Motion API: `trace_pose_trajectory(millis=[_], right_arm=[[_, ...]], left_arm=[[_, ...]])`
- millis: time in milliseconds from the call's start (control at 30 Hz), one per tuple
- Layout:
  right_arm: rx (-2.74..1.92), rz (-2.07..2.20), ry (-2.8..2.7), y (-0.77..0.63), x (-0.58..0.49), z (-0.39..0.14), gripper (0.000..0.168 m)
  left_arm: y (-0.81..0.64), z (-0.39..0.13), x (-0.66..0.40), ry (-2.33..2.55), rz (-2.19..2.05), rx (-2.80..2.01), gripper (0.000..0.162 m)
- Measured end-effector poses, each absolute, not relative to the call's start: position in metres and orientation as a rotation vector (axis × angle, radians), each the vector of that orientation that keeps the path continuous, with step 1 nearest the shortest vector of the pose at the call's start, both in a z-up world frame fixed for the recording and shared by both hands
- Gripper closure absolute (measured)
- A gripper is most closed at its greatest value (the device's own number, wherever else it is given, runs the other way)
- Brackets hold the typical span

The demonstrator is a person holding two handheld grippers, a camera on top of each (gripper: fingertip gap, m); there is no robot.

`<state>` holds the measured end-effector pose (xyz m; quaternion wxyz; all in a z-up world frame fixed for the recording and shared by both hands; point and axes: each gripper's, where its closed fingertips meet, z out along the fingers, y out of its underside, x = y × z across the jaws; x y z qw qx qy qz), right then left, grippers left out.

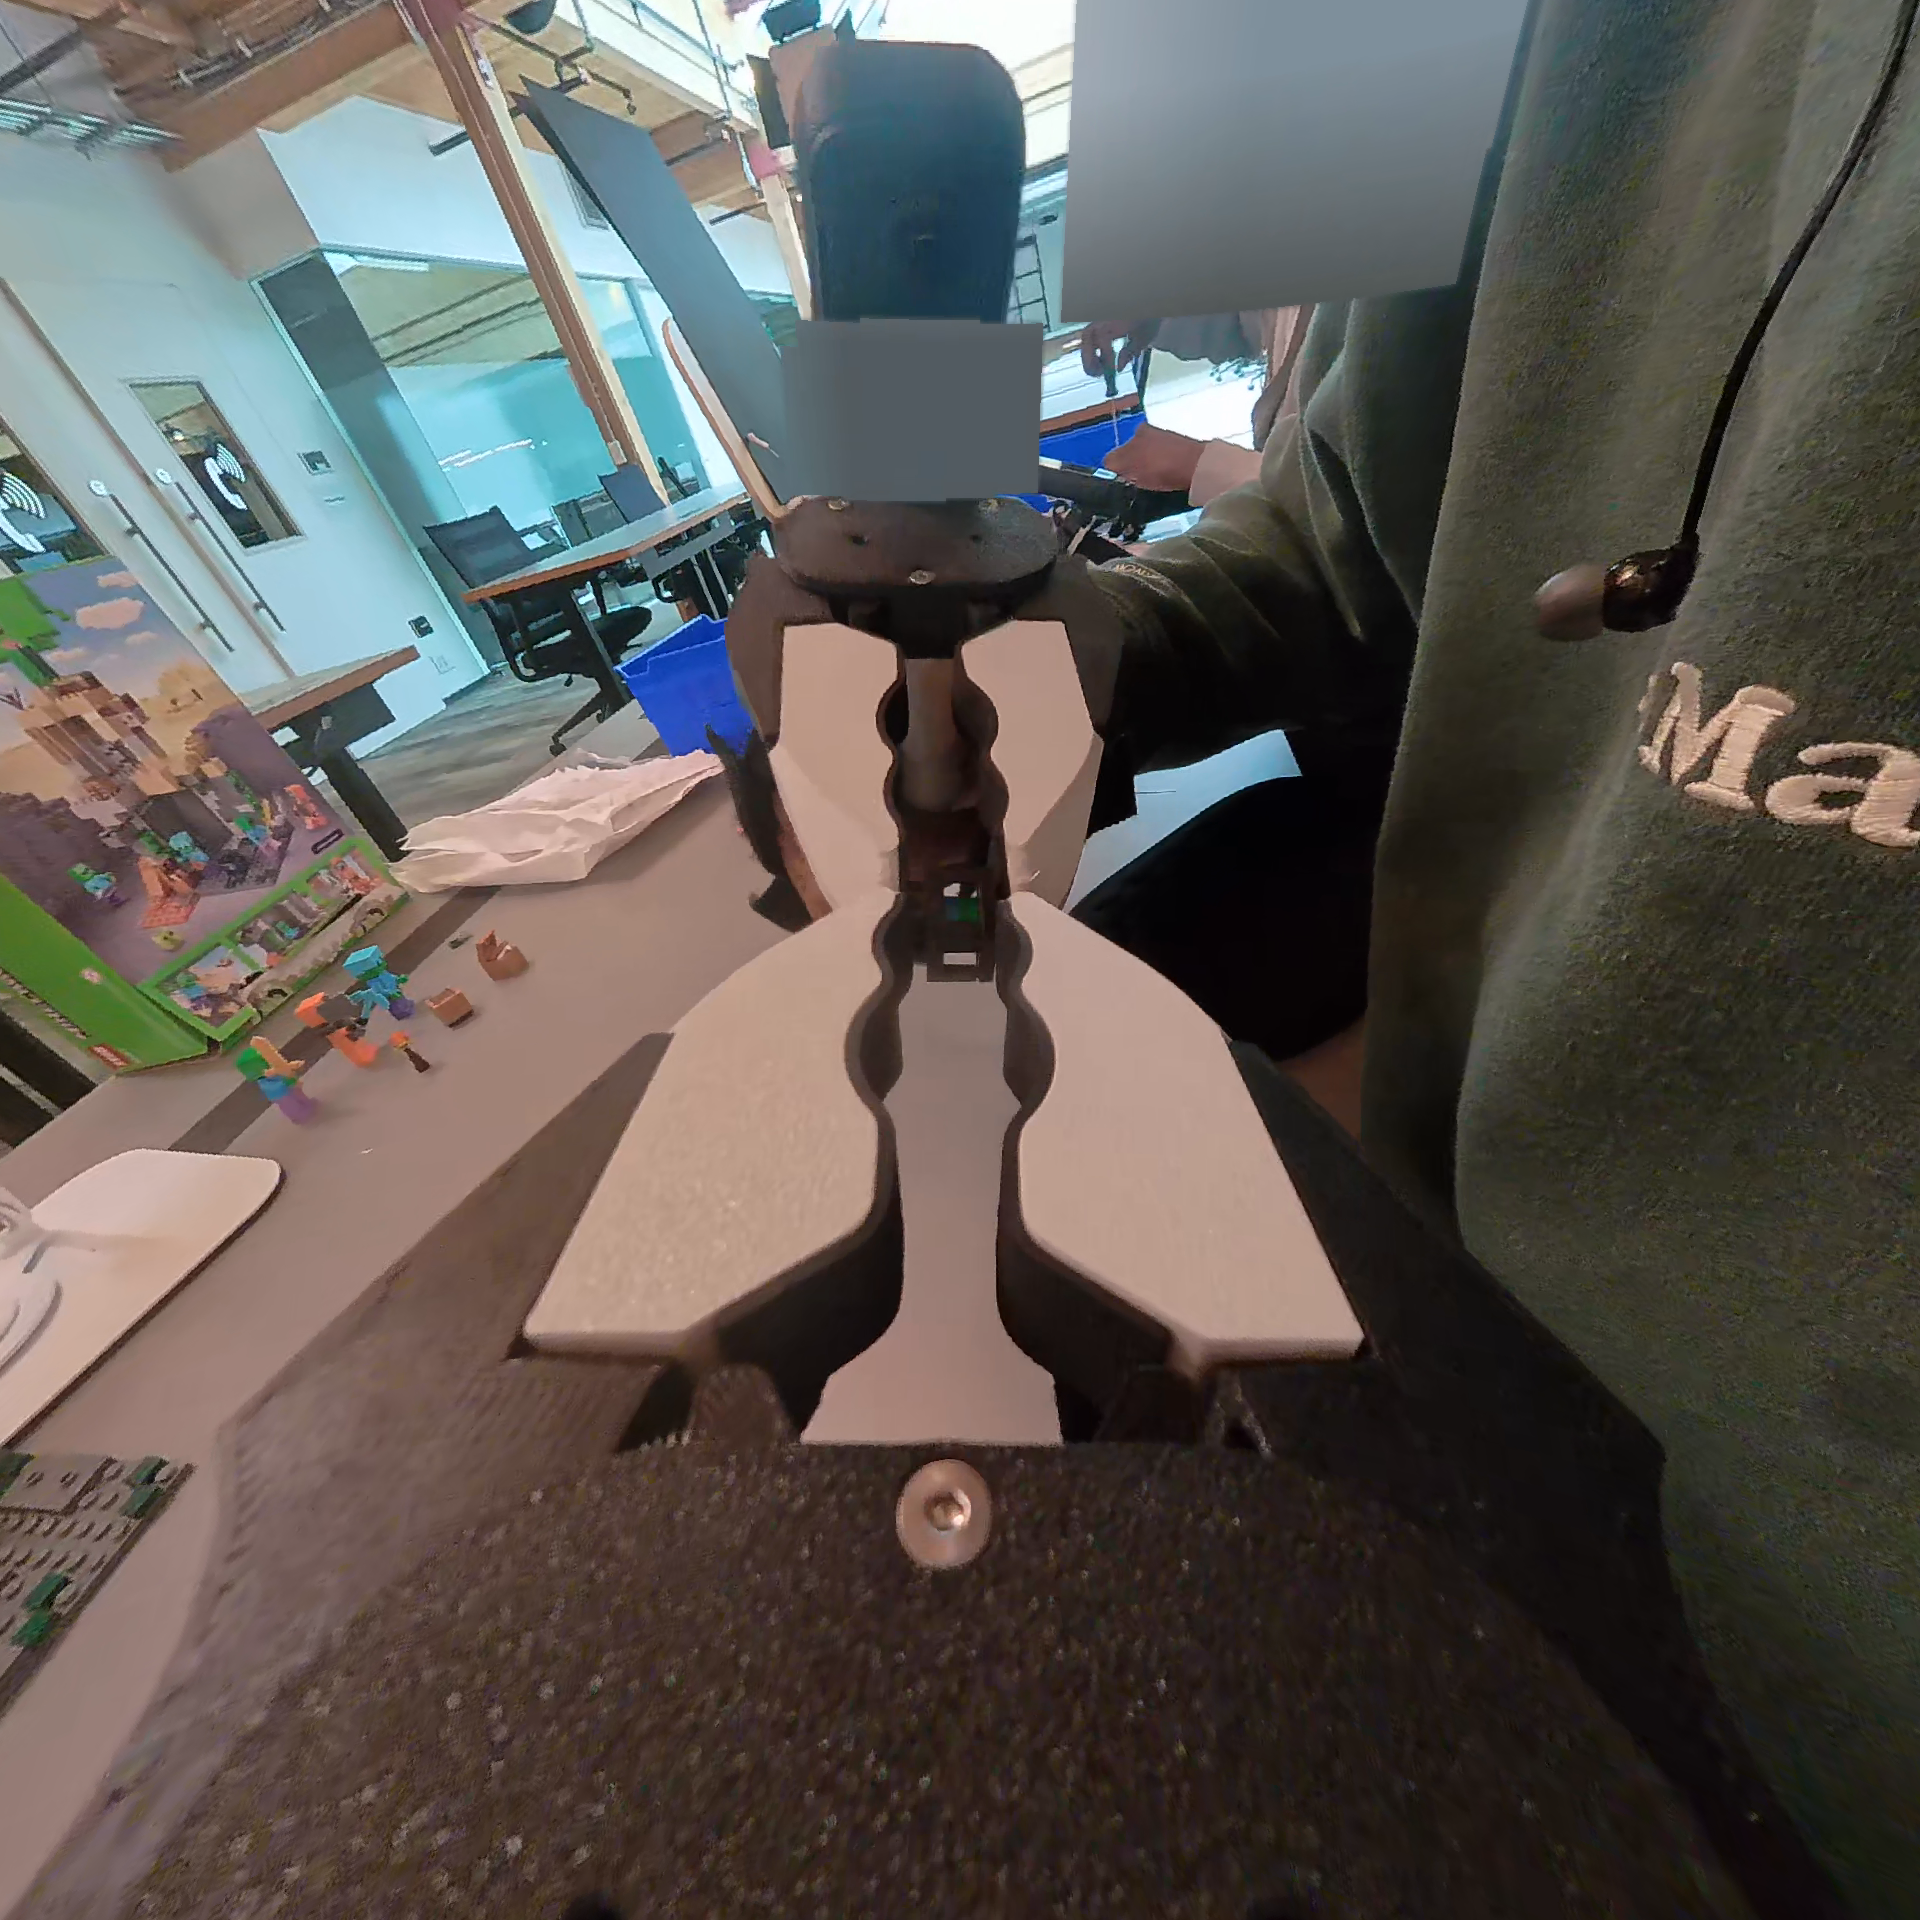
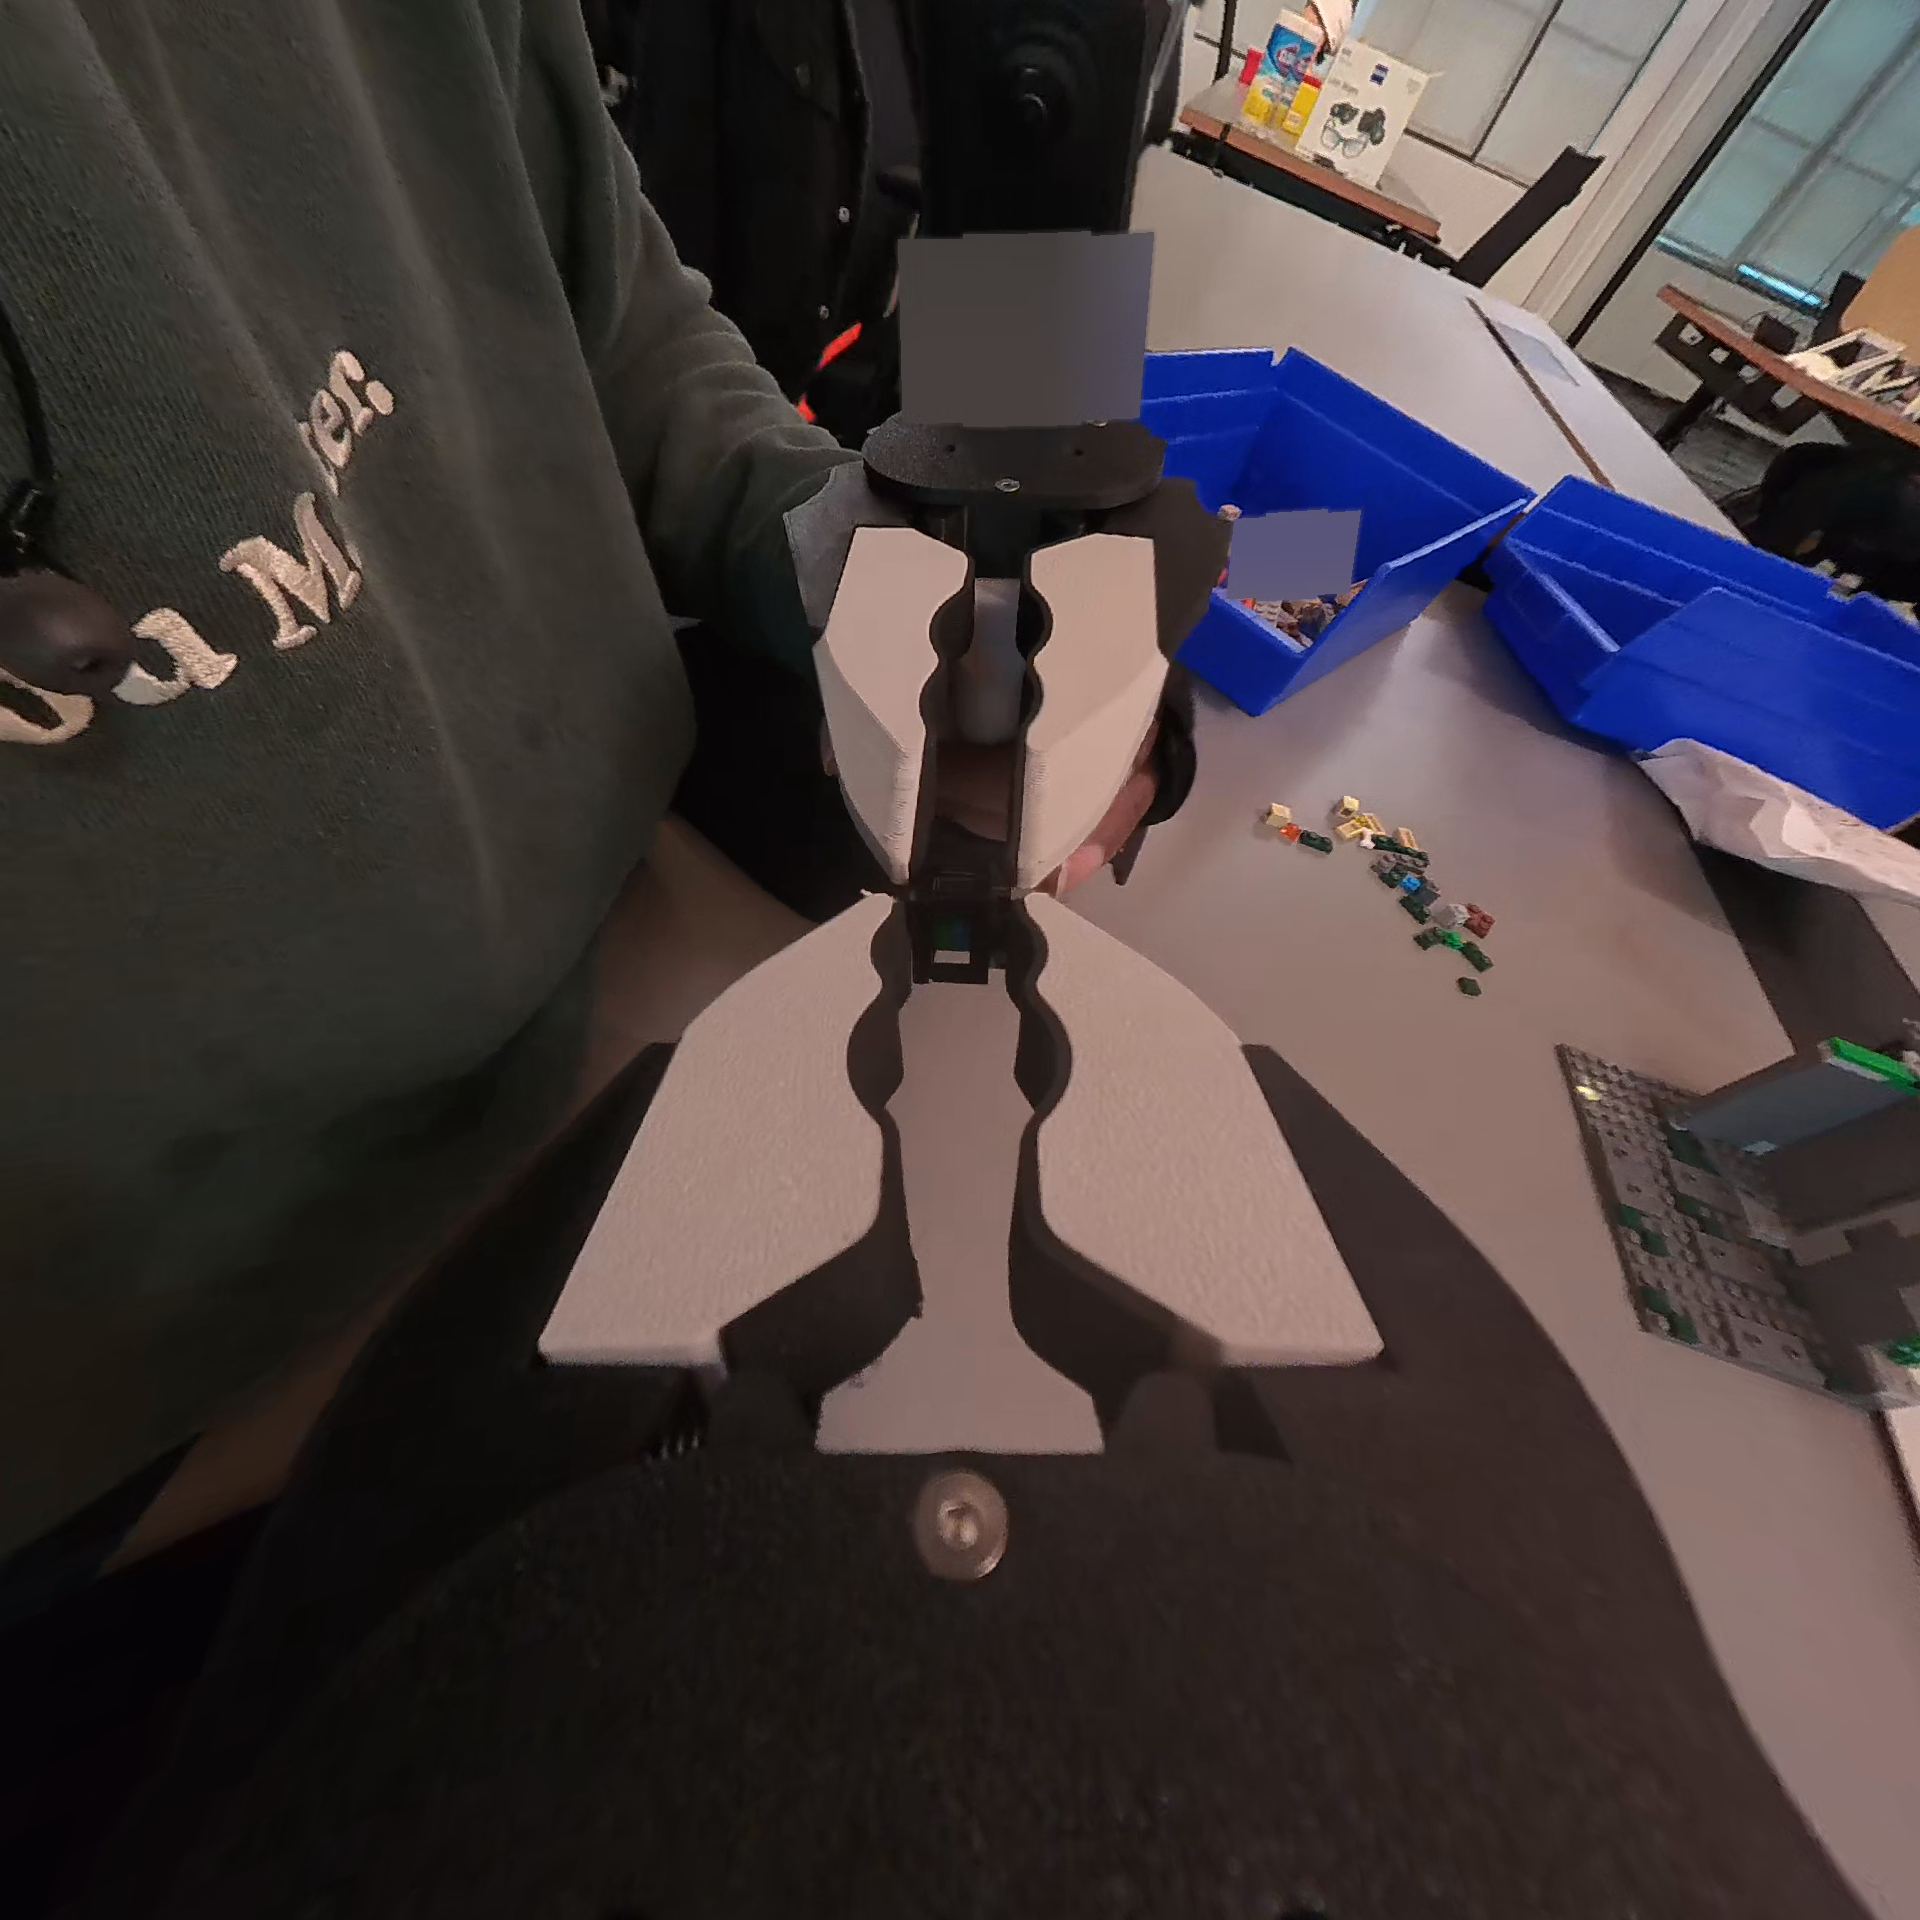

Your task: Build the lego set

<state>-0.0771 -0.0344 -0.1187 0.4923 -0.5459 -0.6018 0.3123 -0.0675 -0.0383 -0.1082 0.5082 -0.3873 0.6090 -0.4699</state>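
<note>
My two grippers meet tip to tip in the air in front of a person's green sweatshirt (image 1: 1662,1039). In the left wrist view my left gripper (image 1: 951,940) is shut on a small black lego piece (image 1: 956,951) with green and blue in it. The right gripper (image 1: 951,862) faces it from beyond. In the right wrist view my right gripper (image 2: 951,951) is shut on the small black piece (image 2: 948,961), and the left gripper (image 2: 961,862) faces it, shut on a dark piece joined to it. The grey baseplate (image 2: 1662,1247) with a part-built grey structure (image 2: 1808,1132) lies at the right.
Loose small bricks (image 2: 1392,883) lie on the grey table (image 2: 1558,727), with blue bins (image 2: 1340,499) behind them. In the left wrist view the lego box (image 1: 156,810), several minifigures (image 1: 343,1018), a white paper bag (image 1: 561,821) and the baseplate's corner (image 1: 62,1538) are at the left. Both grippers' tips are close together, under 4 cm apart. The grey baseplate (image 2: 1662,1247) is about equally far from each gripper, around 35 cm. It turns up in the left wrist view (image 1: 38,1591) as well.
</note>
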Motion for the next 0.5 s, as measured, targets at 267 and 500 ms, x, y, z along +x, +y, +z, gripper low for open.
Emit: trace_pose_trajectory(millis=[267, 500], right_arm=[[-1.575, 1.305, -1.351, -0.038, -0.07, -0.133, 0.151], [-1.823, 1.957, -0.942, -0.032, -0.075, -0.122, 0.151]], left_arm=[[-0.04, -0.115, -0.067, 1.525, -1.041, -0.893, 0.137], [-0.032, -0.128, -0.06, 1.527, -0.781, -0.843, 0.133]])
